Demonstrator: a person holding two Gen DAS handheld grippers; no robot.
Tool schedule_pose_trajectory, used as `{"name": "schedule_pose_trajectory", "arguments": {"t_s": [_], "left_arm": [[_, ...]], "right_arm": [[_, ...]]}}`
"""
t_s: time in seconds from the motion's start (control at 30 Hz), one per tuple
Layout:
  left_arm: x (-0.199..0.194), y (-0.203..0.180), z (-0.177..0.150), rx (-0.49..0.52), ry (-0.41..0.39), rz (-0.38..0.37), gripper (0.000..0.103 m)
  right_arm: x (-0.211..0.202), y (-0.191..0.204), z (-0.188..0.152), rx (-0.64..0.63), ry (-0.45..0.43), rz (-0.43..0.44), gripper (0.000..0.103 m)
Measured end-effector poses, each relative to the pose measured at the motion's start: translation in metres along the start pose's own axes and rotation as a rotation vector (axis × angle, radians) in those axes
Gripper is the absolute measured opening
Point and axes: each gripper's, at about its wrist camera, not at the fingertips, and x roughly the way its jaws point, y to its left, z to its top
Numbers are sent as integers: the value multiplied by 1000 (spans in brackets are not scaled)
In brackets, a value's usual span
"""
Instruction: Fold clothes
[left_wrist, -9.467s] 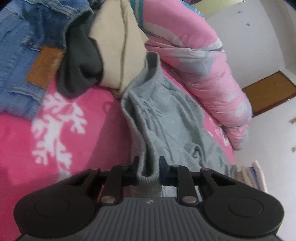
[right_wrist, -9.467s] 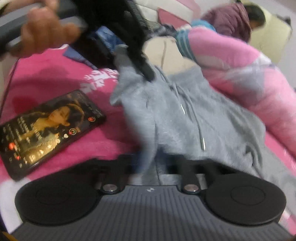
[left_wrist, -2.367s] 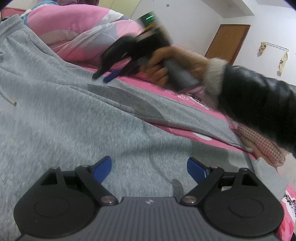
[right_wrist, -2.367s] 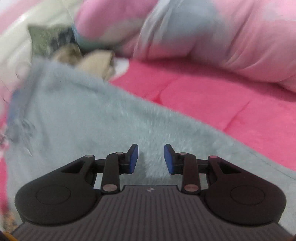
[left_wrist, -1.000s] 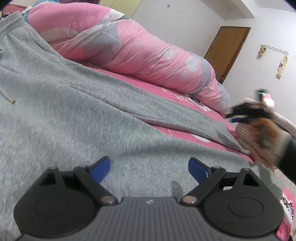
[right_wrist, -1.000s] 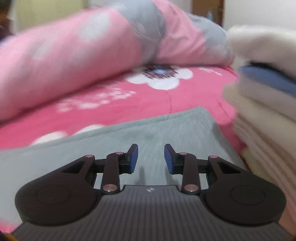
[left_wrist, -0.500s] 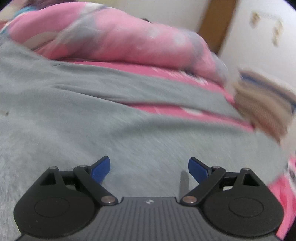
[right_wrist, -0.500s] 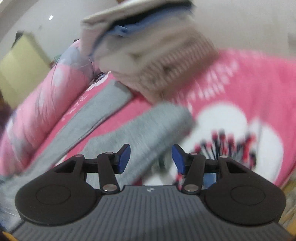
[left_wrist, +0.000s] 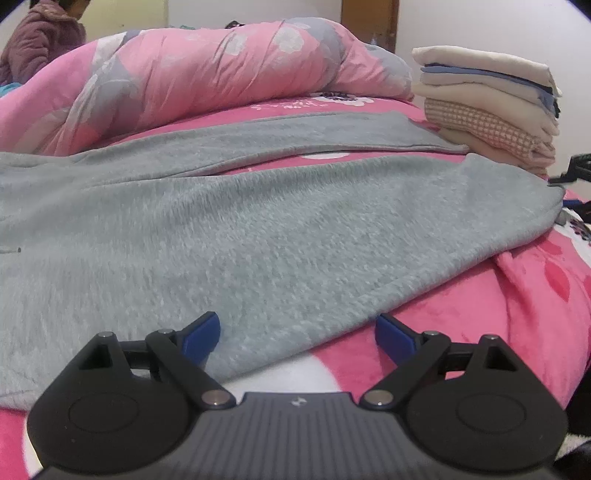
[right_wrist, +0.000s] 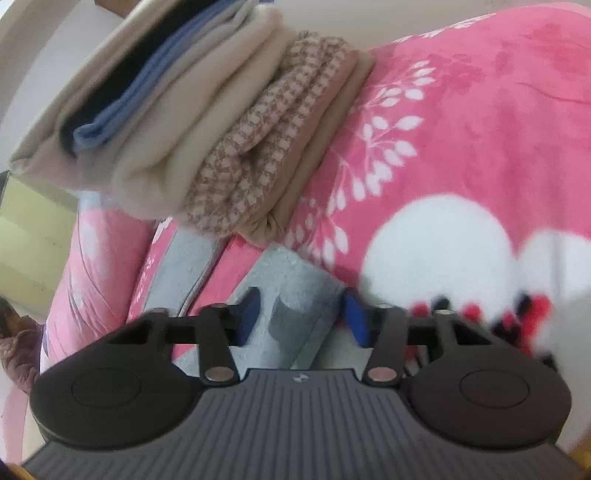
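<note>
Grey sweatpants (left_wrist: 258, 221) lie spread flat on the pink bed (left_wrist: 535, 295), both legs laid out, long axis running from the waist at left toward the folded stack (left_wrist: 487, 107) at right, probably flattened for folding. Left claw (left_wrist: 297, 332) wide open over the near leg's edge, holding nothing. Right claw (right_wrist: 301, 314) partly open, straddling the leg's cuff end, not clamped.
</note>
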Motion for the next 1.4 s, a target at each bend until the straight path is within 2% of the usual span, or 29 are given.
{"name": "schedule_pose_trajectory", "arguments": {"t_s": [0.03,0.17,0.27,0.33,0.4,0.43,0.47,0.57,0.67,0.73,0.8,0.87,0.97,1.03,1.07,1.1,1.17,1.23,1.3,1.4], "left_arm": [[0,-1,0,-2,1,2,92],[-1,3,3,-22,6,-4,91],[-4,8,5,-55,11,-13,91],[-5,10,6,-78,14,-21,91],[-6,10,6,-78,17,-29,91],[-7,10,5,-72,19,-30,91],[-7,9,5,-64,22,-29,91],[-7,9,4,-51,29,-31,91],[-6,10,6,-43,36,-35,91],[-6,11,7,-43,42,-33,91],[-6,11,9,-44,47,-31,91],[-5,10,10,-44,51,-29,91],[-4,9,10,-47,55,-24,91],[-3,8,10,-50,56,-20,91],[-3,7,11,-51,57,-19,91],[-2,6,11,-52,57,-17,91],[-2,4,11,-52,58,-11,91],[-3,2,11,-49,61,-5,91],[-3,2,11,-45,63,-3,91],[-1,3,12,-44,64,-1,91]], "right_arm": [[5,2,3,3,13,9,8],[-1,36,11,-31,2,118,6],[-41,75,17,-84,-37,296,6],[-76,84,15,-111,-83,385,6],[-108,80,12,-125,-125,456,6],[-120,70,7,-123,-142,464,6],[-130,59,1,-118,-155,463,6],[-132,6,-19,-41,-135,353,6],[-114,-54,-40,90,-71,219,6],[-104,-81,-52,153,-40,175,6],[-99,-92,-54,168,-26,183,10],[-101,-92,-48,147,-34,164,15],[-120,-78,-27,38,-133,86,25],[-118,-62,-7,-49,-172,77,29],[-109,-52,4,-111,-154,86,37],[-99,-39,12,-181,-109,103,51],[-71,-17,25,-295,-22,109,59],[-38,3,37,-388,59,95,59],[-6,14,51,-450,103,56,59],[36,17,65,-470,180,46,59]]}}
